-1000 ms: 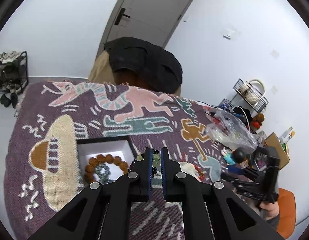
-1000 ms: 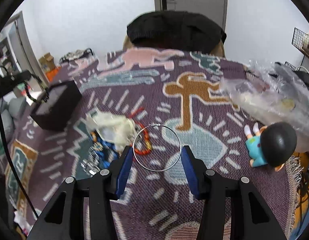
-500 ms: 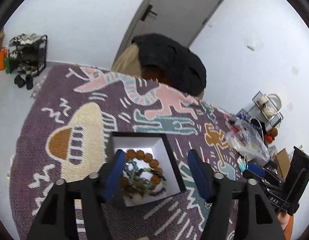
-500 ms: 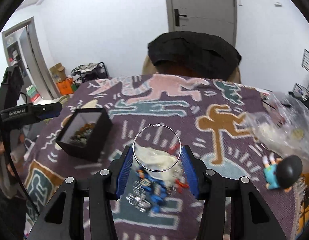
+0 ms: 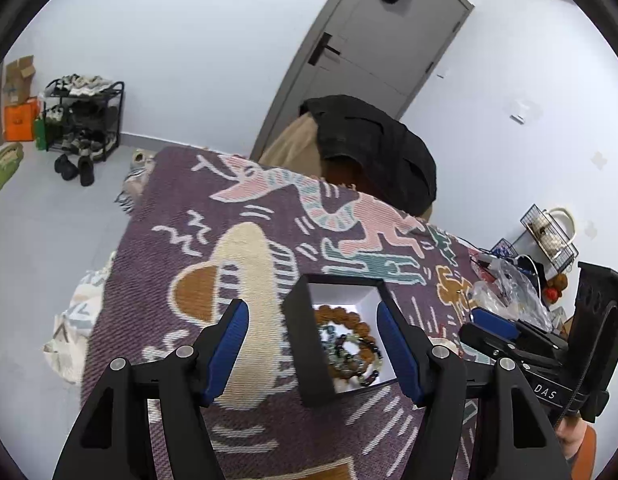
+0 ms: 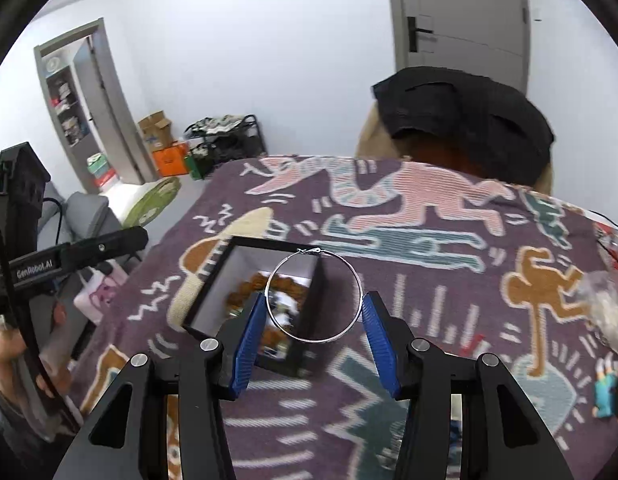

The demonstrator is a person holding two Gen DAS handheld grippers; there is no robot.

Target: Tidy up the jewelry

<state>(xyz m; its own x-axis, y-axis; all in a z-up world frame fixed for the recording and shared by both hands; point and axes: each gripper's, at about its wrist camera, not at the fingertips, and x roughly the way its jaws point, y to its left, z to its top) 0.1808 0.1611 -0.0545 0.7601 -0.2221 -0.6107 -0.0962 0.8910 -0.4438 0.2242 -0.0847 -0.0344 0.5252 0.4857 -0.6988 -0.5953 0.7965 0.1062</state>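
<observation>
A black box (image 5: 314, 344) with a white inside holds brown and green bead bracelets (image 5: 346, 340). My left gripper (image 5: 312, 346) is open and empty just above the box. My right gripper (image 6: 312, 330) holds a large silver hoop earring (image 6: 351, 276) between its blue pads, above the near right corner of the box (image 6: 213, 292). The right gripper also shows at the right in the left wrist view (image 5: 493, 326).
A purple patterned blanket (image 6: 429, 216) covers the table. A dark jacket on a chair (image 6: 461, 116) stands at the far edge. A clear plastic bag (image 5: 505, 292) and a small doll (image 6: 611, 392) lie at the right. A shoe rack (image 5: 81, 120) stands on the floor at left.
My left gripper opened and let a bead bracelet fall into the box, then drew back. My right gripper lifted the hoop off the blanket and carried it left over the box.
</observation>
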